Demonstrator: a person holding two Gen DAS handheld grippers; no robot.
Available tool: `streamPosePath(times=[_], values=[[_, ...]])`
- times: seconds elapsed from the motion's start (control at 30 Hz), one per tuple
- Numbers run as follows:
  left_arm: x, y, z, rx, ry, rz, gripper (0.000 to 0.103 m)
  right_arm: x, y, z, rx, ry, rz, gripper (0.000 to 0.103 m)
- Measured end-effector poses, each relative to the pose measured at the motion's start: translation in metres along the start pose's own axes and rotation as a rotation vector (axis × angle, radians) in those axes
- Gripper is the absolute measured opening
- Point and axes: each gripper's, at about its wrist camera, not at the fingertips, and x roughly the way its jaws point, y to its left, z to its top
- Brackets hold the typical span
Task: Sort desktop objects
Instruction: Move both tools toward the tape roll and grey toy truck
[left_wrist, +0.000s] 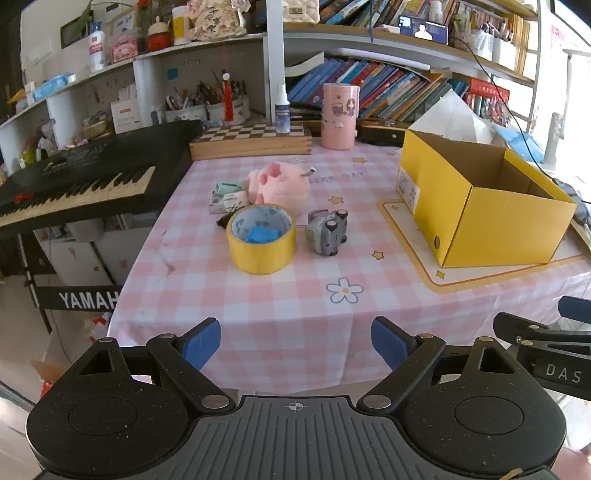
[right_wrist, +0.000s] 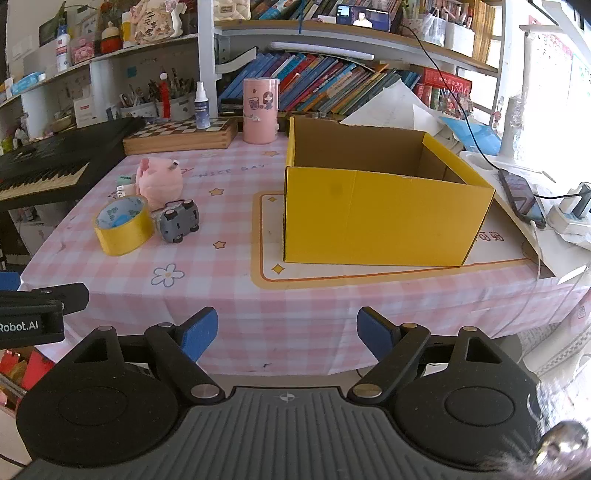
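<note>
While both tools hang over the near edge of the pink checked tablecloth (left_wrist: 207, 295), the left gripper (left_wrist: 295, 343) has its blue pads spread wide with nothing between them, and the right gripper (right_wrist: 286, 332) is likewise released and empty. On the left part of the table sits a small cluster: a roll of yellow tape (left_wrist: 262, 240) lying flat with a blue item inside its core, a grey toy car (left_wrist: 328, 232) tipped on its side just beside the roll, a pink plush toy (left_wrist: 280, 184) right behind them, and a few small packets (left_wrist: 227, 195) touching the plush on its left. Well apart, to the right, an open yellow cardboard box (right_wrist: 384, 218) stands on a cream mat with an orange border (right_wrist: 266, 266); what can be seen of its inside looks bare. A pink cylindrical canister (right_wrist: 259, 110) and a wooden chessboard (right_wrist: 181, 134) stand at the far edge, and a black keyboard (left_wrist: 85, 177) adjoins the table's left side.
</note>
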Motion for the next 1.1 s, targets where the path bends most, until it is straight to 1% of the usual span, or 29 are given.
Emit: streamPosePath(times=[0.07,0.17,0.23,0.33,0.73,1.1], values=[[0.000,0.000,0.000,0.003,-0.001,0.000,0.091,0.000,0.000,-0.001,0.012,-0.006,0.012,0.082],[-0.001,0.000,0.000,0.003,0.000,-0.005,0.091,-0.001,0.000,-0.001,-0.002,-0.023,0.002,0.082],[-0.001,0.001,-0.001,0.001,0.003,-0.005,0.091,-0.001,0.000,-0.001,0.001,-0.010,0.007,0.082],[-0.001,0.002,-0.001,0.001,0.003,-0.004,0.091,-0.002,0.001,-0.001,-0.007,-0.023,0.004,0.082],[0.001,0.005,-0.001,-0.006,0.009,-0.003,0.091,-0.001,0.007,0.000,-0.001,-0.019,0.024,0.081],[0.006,0.013,-0.001,-0.018,0.017,-0.001,0.091,0.003,0.013,0.001,-0.006,0.004,0.037,0.081]])
